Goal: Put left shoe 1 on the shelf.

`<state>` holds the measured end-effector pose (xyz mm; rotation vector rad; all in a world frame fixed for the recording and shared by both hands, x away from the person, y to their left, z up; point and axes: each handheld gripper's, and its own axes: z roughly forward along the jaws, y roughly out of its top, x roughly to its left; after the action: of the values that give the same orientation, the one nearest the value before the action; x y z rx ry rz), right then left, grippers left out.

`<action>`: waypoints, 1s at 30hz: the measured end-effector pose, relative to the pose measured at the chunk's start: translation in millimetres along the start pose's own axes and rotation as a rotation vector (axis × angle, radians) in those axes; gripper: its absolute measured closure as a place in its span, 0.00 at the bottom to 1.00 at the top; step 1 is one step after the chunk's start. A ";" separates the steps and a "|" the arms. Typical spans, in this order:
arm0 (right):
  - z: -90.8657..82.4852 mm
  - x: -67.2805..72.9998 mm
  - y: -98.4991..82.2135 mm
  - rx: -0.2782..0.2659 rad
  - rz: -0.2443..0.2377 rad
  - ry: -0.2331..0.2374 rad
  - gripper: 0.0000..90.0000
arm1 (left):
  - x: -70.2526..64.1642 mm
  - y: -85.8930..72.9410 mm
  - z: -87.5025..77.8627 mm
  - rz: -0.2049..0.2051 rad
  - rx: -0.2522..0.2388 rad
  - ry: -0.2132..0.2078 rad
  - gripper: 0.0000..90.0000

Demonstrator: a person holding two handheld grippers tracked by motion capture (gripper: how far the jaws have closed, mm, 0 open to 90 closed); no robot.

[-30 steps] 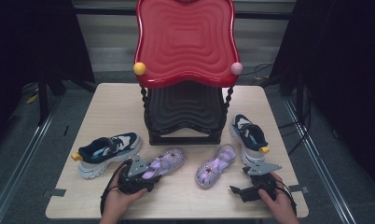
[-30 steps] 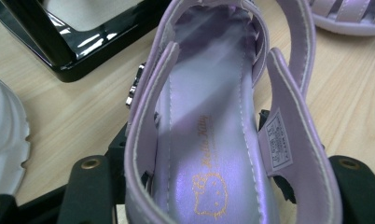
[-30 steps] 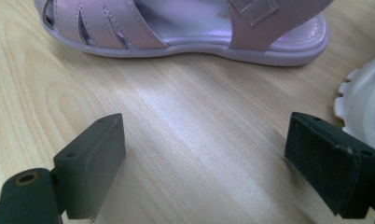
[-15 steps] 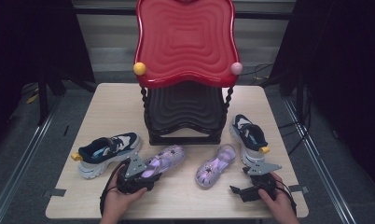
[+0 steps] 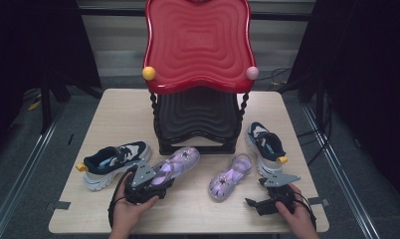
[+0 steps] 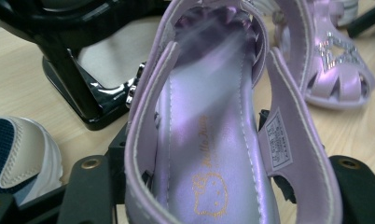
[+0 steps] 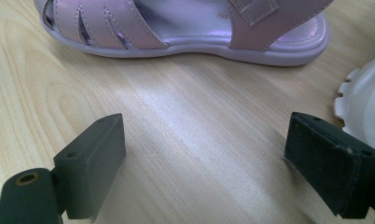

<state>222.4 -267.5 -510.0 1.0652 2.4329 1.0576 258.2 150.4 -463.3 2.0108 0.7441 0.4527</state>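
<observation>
At the near edge of the table (image 5: pixel 113 112), the left gripper (image 5: pixel 147 185) is clamped on the heel end of a purple sandal (image 5: pixel 175 163), with its jaws squeezing the sandal's two sides. The sandal's toe points far, toward the black bottom shelf (image 5: pixel 198 117) of the red rack (image 5: pixel 197 45). At the near right, the right gripper (image 5: pixel 267 199) rests low with its jaws wide apart and nothing in them. The second sandal (image 5: pixel 230 177) lies just past it, near the middle. My guess is the step is lifting the first sandal to put it on the rack. Next, the hand must raise it and push it far onto the shelf. Since a second ago, the held sandal has come up a little, and the right gripper has stayed put.
</observation>
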 end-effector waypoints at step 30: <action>0.0 0.0 0.0 0.000 0.000 0.000 0.13 | -6.3 34.6 -6.0 -0.011 -0.123 0.027 0.42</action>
<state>222.3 -267.6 -510.0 1.0657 2.4330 1.0580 261.3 136.2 -430.7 1.8886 0.7262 0.5081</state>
